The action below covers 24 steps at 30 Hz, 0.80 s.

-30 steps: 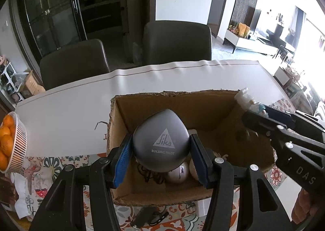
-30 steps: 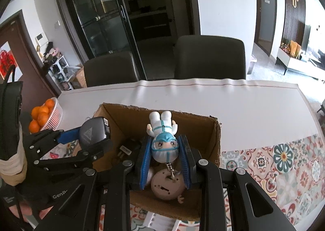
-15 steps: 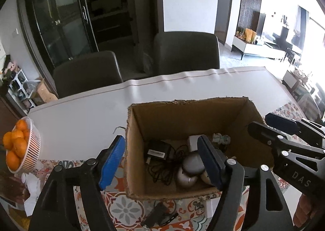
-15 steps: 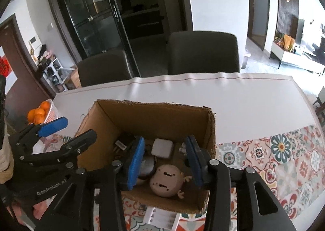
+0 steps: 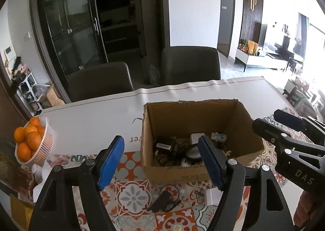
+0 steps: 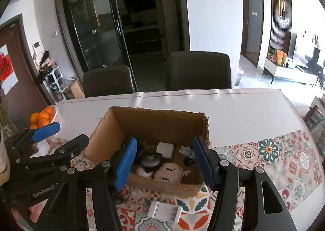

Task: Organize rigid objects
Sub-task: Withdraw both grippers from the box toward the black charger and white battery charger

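Both tools hang open and empty above a patterned surface (image 6: 270, 147), where a cardboard box (image 6: 162, 123) already holds a grey puck-shaped device (image 6: 151, 161), a white adapter (image 6: 165, 148), a round doll head (image 6: 169, 173) and a small astronaut figurine (image 6: 186, 151). The left tool (image 5: 160, 162) has its blue pads spread wide at the box's near-left corner; the right tool (image 6: 164, 163) straddles the near wall, jaws equally wide and gripping nothing.

Two items remain outside, both on the tiles just in front of the box. A white battery holder (image 6: 165, 210) lies directly beneath the right tool, its long axis running side to side, across the line of the fingers. A black plug with cable (image 5: 163, 200) lies below and between the left tool's fingers, tilted diagonally.

Judging by position, each tool is nearest to its own item: the holder likely calls for a straight drop from the right, closing across its short width, while the black plug falls to the left. A basket of oranges (image 5: 32, 141) stands well apart at the left edge.
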Available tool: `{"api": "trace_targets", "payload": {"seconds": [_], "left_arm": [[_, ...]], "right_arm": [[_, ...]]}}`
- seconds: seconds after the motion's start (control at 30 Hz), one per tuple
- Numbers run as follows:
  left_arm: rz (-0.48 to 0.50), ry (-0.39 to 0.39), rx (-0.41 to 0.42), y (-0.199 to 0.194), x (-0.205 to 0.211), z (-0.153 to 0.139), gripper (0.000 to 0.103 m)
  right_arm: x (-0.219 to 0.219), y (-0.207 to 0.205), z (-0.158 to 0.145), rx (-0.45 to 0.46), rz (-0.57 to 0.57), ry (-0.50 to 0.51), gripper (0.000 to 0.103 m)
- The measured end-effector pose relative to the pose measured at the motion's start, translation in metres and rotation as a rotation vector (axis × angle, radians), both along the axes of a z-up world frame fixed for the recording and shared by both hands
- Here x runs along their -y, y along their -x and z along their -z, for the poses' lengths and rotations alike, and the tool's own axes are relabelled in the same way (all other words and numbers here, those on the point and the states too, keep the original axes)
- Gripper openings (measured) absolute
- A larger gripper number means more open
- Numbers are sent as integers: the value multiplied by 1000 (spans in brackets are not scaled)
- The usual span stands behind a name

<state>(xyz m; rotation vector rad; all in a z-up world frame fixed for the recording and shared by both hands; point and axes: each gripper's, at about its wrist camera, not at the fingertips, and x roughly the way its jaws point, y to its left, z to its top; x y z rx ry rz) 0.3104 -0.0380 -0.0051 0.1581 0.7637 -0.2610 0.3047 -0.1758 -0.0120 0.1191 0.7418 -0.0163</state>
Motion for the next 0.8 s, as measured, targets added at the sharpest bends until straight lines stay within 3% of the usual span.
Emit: {"api": "trace_targets", "payload": {"seconds": [0.37, 0.8], "left_arm": [[-53, 2, 18, 46, -13, -8, 75], [-40, -6, 47, 75, -30, -3, 75]], "right_arm": [[-5, 41, -9, 30, -24, -11, 66], [-18, 74, -5, 65, 13, -5, 77]]}}
